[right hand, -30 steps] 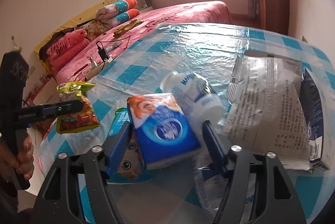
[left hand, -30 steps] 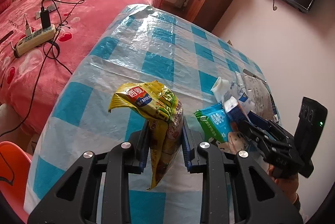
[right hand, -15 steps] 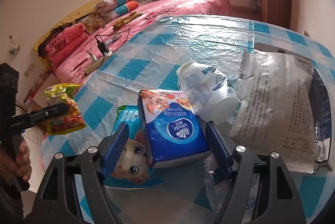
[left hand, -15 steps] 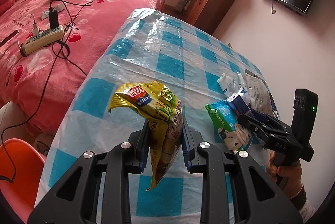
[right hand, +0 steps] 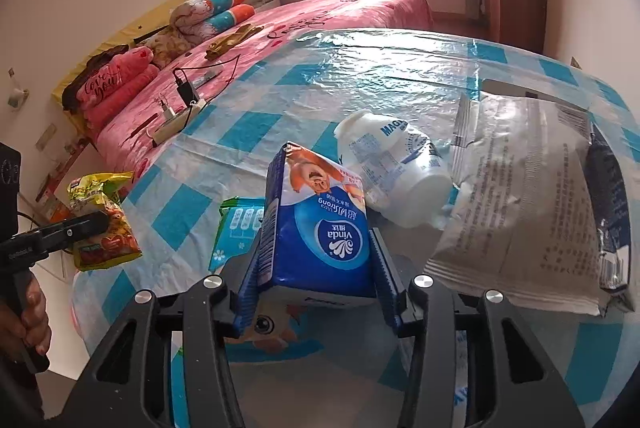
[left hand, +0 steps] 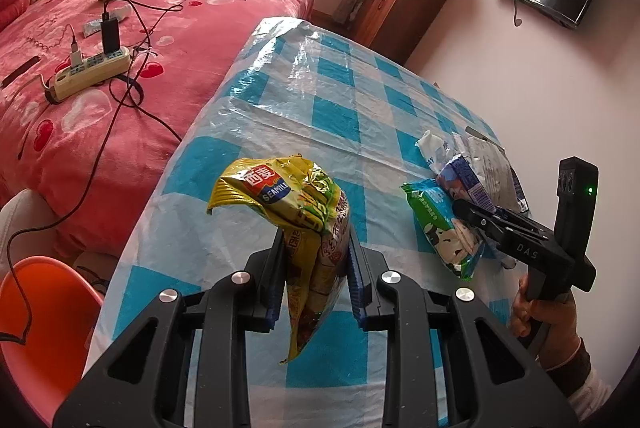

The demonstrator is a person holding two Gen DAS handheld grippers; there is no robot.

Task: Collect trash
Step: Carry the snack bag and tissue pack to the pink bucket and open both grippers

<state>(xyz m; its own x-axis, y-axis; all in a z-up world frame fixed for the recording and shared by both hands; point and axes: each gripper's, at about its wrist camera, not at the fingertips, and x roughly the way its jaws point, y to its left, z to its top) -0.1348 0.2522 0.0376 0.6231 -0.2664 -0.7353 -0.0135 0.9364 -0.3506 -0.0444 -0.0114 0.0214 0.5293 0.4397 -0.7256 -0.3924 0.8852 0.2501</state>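
Yellow crinkled foil first: my left gripper (left hand: 316, 268) has its jaws clamped on a yellow snack bag (left hand: 296, 212) printed "SEAMILD", held up off the blue-and-white checked counter (left hand: 320, 108). My right gripper (right hand: 316, 268) is closing its jaws on a blue tissue pack (right hand: 320, 224), label "Vinda Ultra Strong"; both pads touch its sides. Just behind lies a white bottle (right hand: 392, 168) marked "MAG…", beside a grey printed pouch (right hand: 528, 204). A green wipes packet (right hand: 236, 224) lies under the pack.
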